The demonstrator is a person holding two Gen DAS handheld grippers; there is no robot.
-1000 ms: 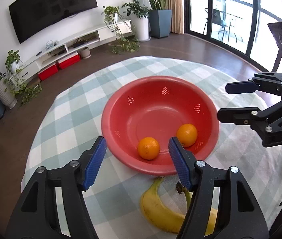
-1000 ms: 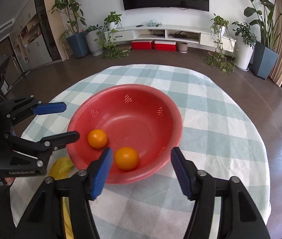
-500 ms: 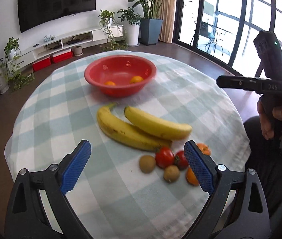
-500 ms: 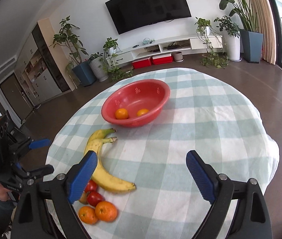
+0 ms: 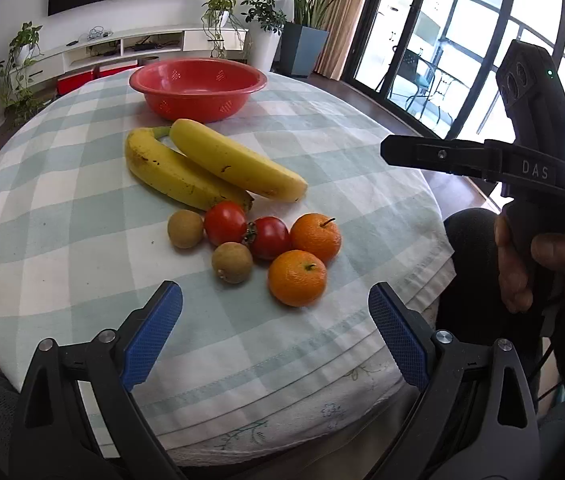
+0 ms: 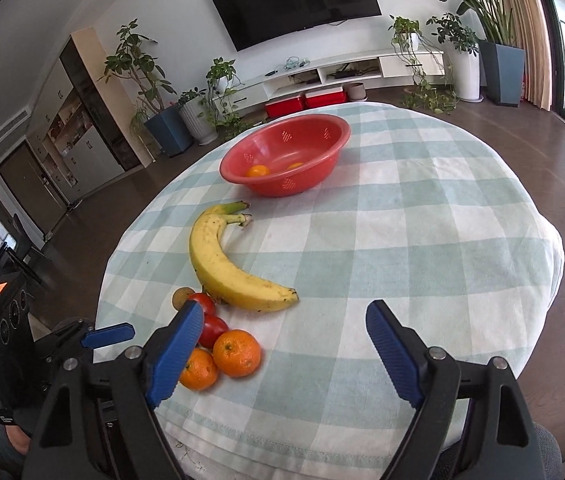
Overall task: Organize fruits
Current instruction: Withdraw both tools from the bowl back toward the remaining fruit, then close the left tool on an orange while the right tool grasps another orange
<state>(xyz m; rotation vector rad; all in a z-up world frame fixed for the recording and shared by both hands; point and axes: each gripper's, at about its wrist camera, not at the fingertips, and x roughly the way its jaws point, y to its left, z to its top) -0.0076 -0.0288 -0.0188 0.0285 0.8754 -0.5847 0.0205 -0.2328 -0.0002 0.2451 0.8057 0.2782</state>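
Observation:
A red bowl (image 5: 198, 80) stands at the far side of the table with two oranges (image 6: 257, 171) in it. Nearer lie two bananas (image 5: 238, 164), two tomatoes (image 5: 225, 223), two brown round fruits (image 5: 232, 262) and two oranges (image 5: 297, 278), clustered together. My left gripper (image 5: 274, 312) hangs wide open just in front of the nearest orange and holds nothing. My right gripper (image 6: 286, 312) hovers over bare cloth to the right of the pile. Its jaws are closing, with nothing between them. Its left pad hides part of the tomatoes.
A checked cloth (image 6: 402, 240) covers the round table, and its near edge hangs just below both grippers. A person's hand (image 5: 522, 264) holds the right gripper's handle at the table's right side. Plants, a TV shelf and a wood floor surround the table.
Both grippers have drawn back from over the bowl to the table's near edge. Their jaws stand wider than a second ago. The pile of loose fruit has come into view.

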